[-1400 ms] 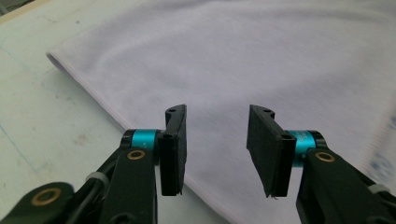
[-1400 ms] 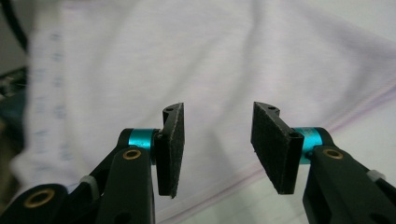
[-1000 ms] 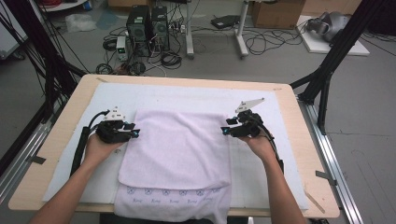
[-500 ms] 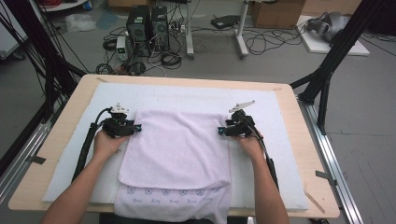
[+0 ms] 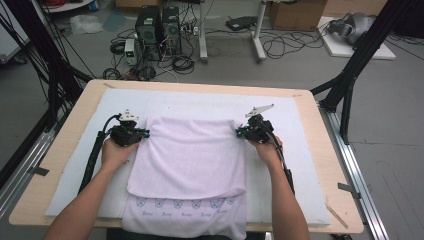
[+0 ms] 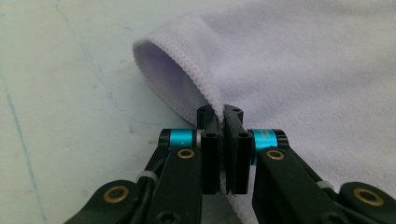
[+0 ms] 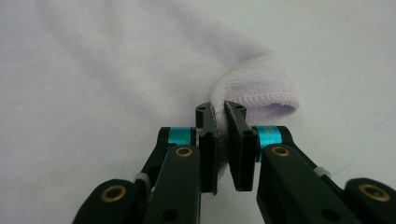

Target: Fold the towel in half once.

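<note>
Towel point(image 5: 190, 155) first: it's a pale lilac one, folded over on itself, lying flat in the middle of the white padded mat point(image 5: 300, 150) that covers the wooden table point(image 5: 330, 220). The near end sticks out from under the top layer and has a row of little printed motifs along it.

Going left to right. Left gripper point(image 5: 145, 134) sits at the far left corner of the towel, and in the left gripper view the black jaws have just been closing and are now pressed together on the stitched hem point(image 6: 205, 93), cloth caught between the pads. The corner next to it curls up into a small open loop.

Right gripper point(image 5: 240, 133) is at the far right corner, mirror image. Its jaws have just been closing too, and in the right gripper view they pinch the rolled corner point(image 7: 252, 88), with a fat bit of folded edge bulging out beside the pads.

Handling guess: soft, light, floppy terry or microfibre, fuzzy nap, zero stiffness. It'll sag and drape the moment it's lifted, so 2 corner grips on the hem look like the sensible hold. The hem is the firmest part. Not slippery, not fragile, though a thin pinch could pull free if tugged unevenly.
</note>
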Tool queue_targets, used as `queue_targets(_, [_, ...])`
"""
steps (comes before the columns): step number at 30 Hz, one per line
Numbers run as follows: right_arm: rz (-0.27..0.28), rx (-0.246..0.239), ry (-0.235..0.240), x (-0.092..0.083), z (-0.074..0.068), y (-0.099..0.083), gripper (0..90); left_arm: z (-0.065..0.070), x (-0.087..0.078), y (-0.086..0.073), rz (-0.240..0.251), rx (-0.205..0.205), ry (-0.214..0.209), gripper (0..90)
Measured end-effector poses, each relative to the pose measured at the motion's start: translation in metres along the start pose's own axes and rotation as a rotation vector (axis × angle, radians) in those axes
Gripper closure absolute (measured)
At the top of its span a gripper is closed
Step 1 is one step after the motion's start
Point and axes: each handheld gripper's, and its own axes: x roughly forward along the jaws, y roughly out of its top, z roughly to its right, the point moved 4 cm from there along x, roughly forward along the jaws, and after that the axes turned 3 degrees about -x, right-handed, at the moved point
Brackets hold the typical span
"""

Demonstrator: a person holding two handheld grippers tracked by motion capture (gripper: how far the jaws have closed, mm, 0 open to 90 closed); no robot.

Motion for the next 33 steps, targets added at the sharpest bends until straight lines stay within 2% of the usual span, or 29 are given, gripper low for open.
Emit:
queue_targets(5, [0.049,-0.040,-0.062,-0.018,0.009,0.033,84.3,-0.004,-0.016,0.035,0.074,0.028,0.065,86.2])
queue_targets(8, [0.074,-0.063,-0.102,-0.033,0.015,0.055,84.3,-0.009,-0.029,0.062,0.119,0.043,0.080,86.2])
queue_targets(11, [0.127,-0.068,-0.157,-0.048,0.022,0.076,83.2,-0.013,-0.036,0.086,0.168,0.055,0.117,85.4])
queue_targets(12, [0.150,-0.065,-0.180,-0.050,0.025,0.080,78.7,-0.014,-0.034,0.089,0.162,0.058,0.136,82.2])
queue_targets(13, [0.147,-0.060,-0.218,-0.049,0.027,0.080,65.6,-0.017,-0.031,0.088,0.146,0.038,0.155,70.9])
queue_targets(14, [0.125,-0.050,-0.244,-0.046,0.030,0.076,57.6,-0.020,-0.029,0.085,0.126,0.018,0.138,60.0])
queue_targets(15, [0.102,-0.019,-0.208,-0.042,0.033,0.070,55.5,-0.023,-0.025,0.080,0.097,0.003,0.126,58.5])
queue_targets(16, [0.088,0.004,-0.191,-0.039,0.034,0.063,54.5,-0.025,-0.023,0.075,0.072,0.004,0.122,55.7])
queue_targets(17, [0.076,0.010,-0.180,-0.037,0.035,0.056,53.6,-0.025,-0.022,0.068,0.076,0.006,0.111,54.5])
queue_targets(19, [0.037,0.031,-0.126,-0.032,0.033,0.045,50.4,-0.026,-0.021,0.057,0.071,-0.002,0.088,54.7])
queue_targets(21, [0.048,0.012,-0.115,-0.033,0.027,0.037,50.5,-0.024,-0.022,0.047,0.075,-0.002,0.070,54.5])
queue_targets(24, [0.069,0.004,-0.064,-0.037,0.014,0.031,49.6,-0.017,-0.027,0.036,0.086,0.005,0.032,53.9])
queue_targets(26, [0.059,-0.021,-0.036,-0.042,0.000,0.028,48.8,-0.010,-0.033,0.031,0.096,0.017,0.003,53.9])
queue_targets(27, [0.076,-0.038,-0.020,-0.044,-0.005,0.027,48.9,-0.007,-0.034,0.028,0.103,0.026,-0.005,53.1])
queue_targets(29, [0.097,-0.038,0.020,-0.050,-0.018,0.024,49.7,-0.001,-0.039,0.022,0.112,0.038,-0.030,52.4])
queue_targets(33, [0.093,-0.099,0.066,-0.057,-0.040,0.016,53.5,0.010,-0.048,0.006,0.122,0.060,-0.064,51.6])
